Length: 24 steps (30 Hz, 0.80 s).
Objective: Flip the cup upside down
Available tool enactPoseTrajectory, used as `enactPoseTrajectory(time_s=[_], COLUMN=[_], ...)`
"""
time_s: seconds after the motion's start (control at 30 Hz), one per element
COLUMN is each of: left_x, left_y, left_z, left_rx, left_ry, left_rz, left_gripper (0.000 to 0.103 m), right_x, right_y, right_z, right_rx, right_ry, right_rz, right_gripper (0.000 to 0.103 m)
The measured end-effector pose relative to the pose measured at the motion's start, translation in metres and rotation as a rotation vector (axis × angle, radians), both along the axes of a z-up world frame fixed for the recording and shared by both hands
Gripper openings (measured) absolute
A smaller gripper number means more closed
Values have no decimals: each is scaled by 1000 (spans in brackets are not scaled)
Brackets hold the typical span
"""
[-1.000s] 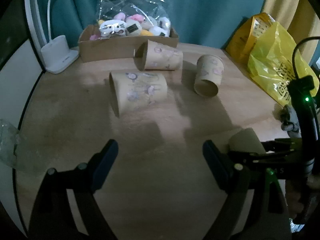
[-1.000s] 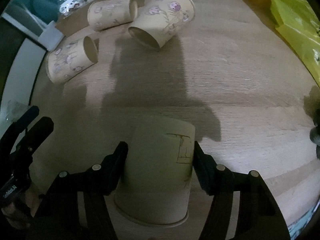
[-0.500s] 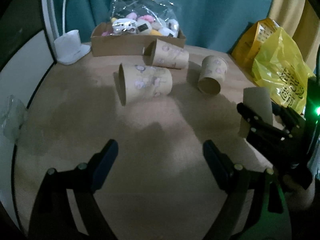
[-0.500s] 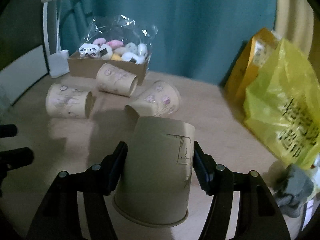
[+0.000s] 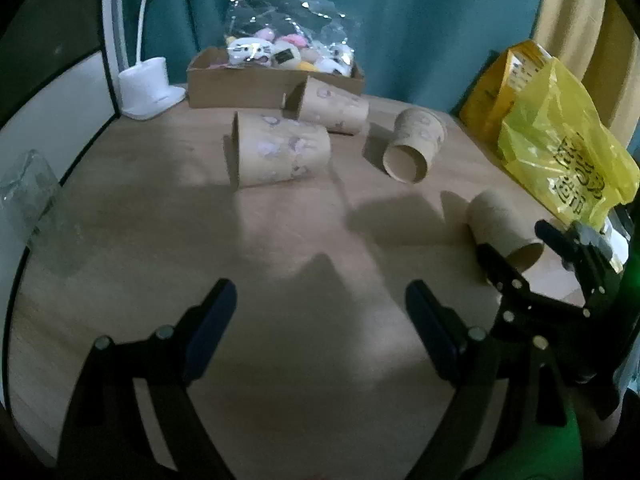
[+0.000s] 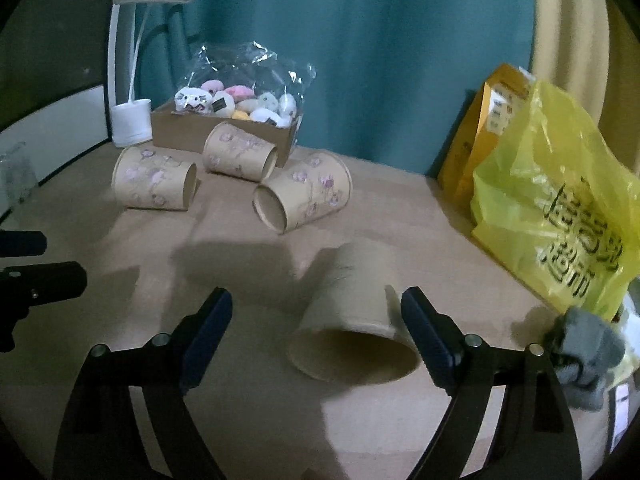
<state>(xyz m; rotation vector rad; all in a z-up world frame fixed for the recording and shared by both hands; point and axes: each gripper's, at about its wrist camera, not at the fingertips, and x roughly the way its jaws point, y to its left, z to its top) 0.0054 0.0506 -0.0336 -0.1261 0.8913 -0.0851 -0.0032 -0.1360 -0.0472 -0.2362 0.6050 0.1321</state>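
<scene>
A plain brown paper cup (image 6: 354, 320) lies on its side on the wooden table (image 6: 400, 208), its open mouth toward my right camera. My right gripper (image 6: 316, 334) is open, its fingers spread on either side of the cup and apart from it. The same cup shows in the left wrist view (image 5: 502, 226), with the right gripper (image 5: 516, 250) around its mouth. My left gripper (image 5: 320, 328) is open and empty above bare table. Three flower-printed cups lie on their sides farther back: one (image 5: 280, 154), one (image 5: 330, 106), one (image 5: 414, 146).
A cardboard box (image 5: 256, 84) with a bag of plush toys (image 5: 284, 44) stands at the back. A white lamp base (image 5: 146, 88) is at the back left. Yellow plastic bags (image 5: 560, 148) sit at the right edge. A clear plastic thing (image 5: 32, 196) is at the left.
My right gripper held the plain cup, swung it from pointing down to level, then opened. The cup now lies on its side on the table between the fingers. The left gripper stayed open.
</scene>
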Motion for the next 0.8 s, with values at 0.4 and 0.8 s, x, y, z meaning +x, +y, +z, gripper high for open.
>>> enactPoseTrajectory(time_s=[0.4,0.8], left_x=[13,54], left_y=[-16,-21], left_z=[14,10], left_rx=[0,0], left_ry=[-31,-24], left_rz=[-49,-42], left_gripper=[88,88], right_x=[47,124], right_y=[-41,-54], right_z=[35,1], right_rx=[144,53], right_ry=[446,802], right_rz=[61,11], right_gripper=[88,77])
